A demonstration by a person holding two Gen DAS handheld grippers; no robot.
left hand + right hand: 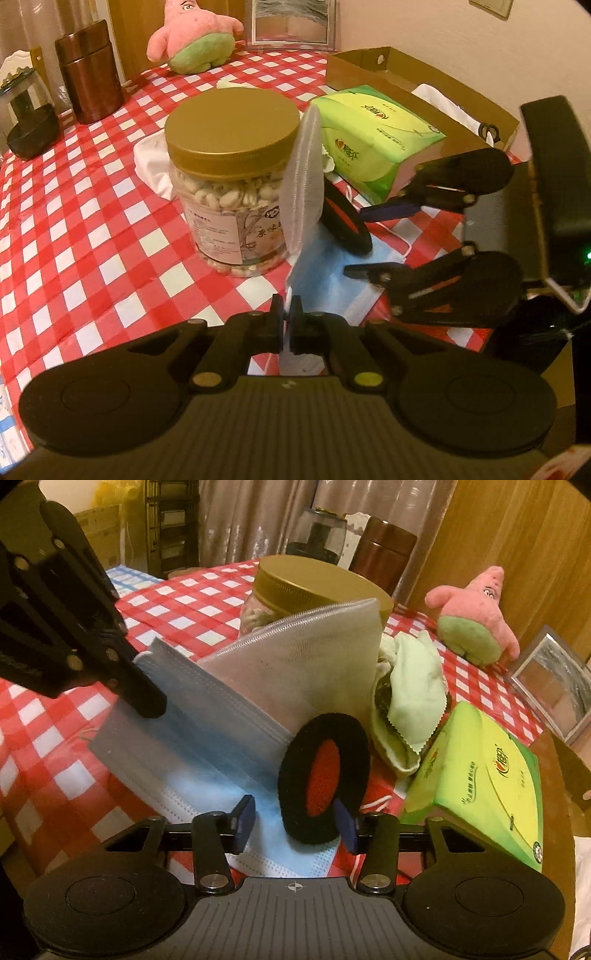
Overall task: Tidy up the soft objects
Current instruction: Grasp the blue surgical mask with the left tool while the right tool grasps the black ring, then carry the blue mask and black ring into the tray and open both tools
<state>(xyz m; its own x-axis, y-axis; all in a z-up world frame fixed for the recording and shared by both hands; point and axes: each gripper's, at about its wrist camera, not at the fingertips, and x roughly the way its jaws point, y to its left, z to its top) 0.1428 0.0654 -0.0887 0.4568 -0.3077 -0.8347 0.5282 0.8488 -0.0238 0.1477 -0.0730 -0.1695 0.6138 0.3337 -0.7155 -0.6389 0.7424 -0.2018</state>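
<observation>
My left gripper point(287, 325) is shut on the edge of a blue face mask in a clear sleeve point(304, 184), holding it lifted and upright beside the nut jar point(231, 177); the mask also shows in the right wrist view point(229, 709), with the left gripper's fingers point(140, 698) pinching its corner. My right gripper point(293, 821) is open, its fingers on either side of a black hair scrunchie point(354, 753) standing on edge over the mask; that gripper also shows in the left wrist view point(364, 242). A pink starfish plush point(192, 33) lies at the back, also visible in the right wrist view point(476, 620).
A green tissue pack point(376, 133) point(480, 775) lies by a cardboard box point(406, 74). A pale green cloth point(410, 698), a white cloth point(151, 166), a brown canister point(90, 74), a dark glass jar point(27, 118) and a picture frame point(291, 22) stand on the red checked tablecloth point(74, 240).
</observation>
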